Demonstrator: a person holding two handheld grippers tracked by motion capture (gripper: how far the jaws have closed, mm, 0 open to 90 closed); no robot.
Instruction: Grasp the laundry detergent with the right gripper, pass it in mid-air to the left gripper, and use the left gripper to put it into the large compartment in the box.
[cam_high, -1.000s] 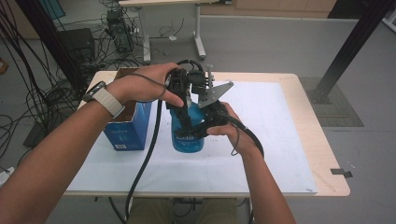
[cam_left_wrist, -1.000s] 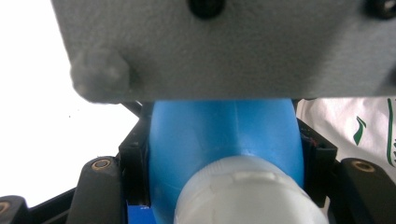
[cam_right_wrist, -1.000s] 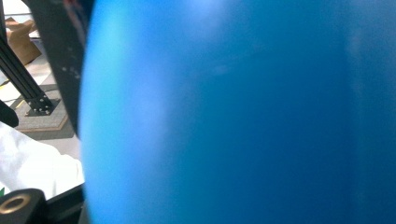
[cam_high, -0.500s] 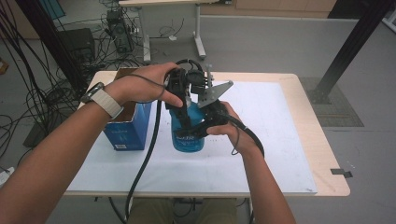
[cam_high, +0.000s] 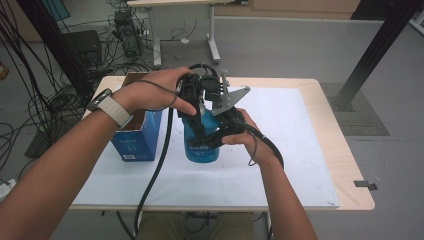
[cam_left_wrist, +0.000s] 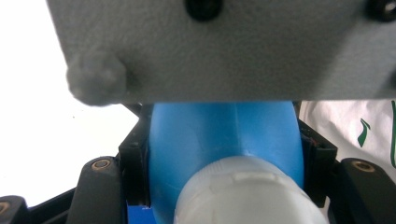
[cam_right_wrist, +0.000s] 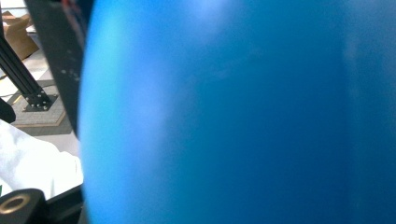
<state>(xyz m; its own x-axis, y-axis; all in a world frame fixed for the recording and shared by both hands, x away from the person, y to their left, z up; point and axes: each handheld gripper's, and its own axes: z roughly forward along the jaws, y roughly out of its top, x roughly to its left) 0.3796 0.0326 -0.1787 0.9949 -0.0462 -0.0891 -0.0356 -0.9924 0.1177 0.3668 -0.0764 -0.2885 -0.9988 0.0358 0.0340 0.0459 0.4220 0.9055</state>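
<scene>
A translucent blue plastic bottle (cam_high: 201, 145) stands upright near the middle of a white sheet (cam_high: 295, 150) that covers most of a pale wooden table (cam_high: 350, 165) with rounded corners. Just to the bottle's left on the sheet stands an open blue cardboard box (cam_high: 136, 137).

The left gripper (cam_high: 196, 107) comes down on the bottle from above; in the left gripper view its two black jaws press against either side of the bottle's blue shoulder (cam_left_wrist: 224, 135), clamped on it just behind the white ribbed cap (cam_left_wrist: 247, 196). The right gripper (cam_high: 220, 135) meets the bottle's side lower down. In the right gripper view the blue wall (cam_right_wrist: 243, 116) sits so close to the lens that the jaws are mostly hidden; they stand drawn in about as far as they go, against the bottle's body. A grey three-cornered plate (cam_high: 231, 100) sits on top of the right gripper, and it also crosses the top of the left gripper view (cam_left_wrist: 224, 46).

Black cables (cam_high: 155, 170) trail from the grippers over the near edge of the table. Around the table lies a grey floor (cam_high: 280, 50), with a tangle of dark cables (cam_high: 45, 110) at the left, the white legs of another desk (cam_high: 212, 45) behind, and a black slanted metal post (cam_high: 375, 50) at the right.
</scene>
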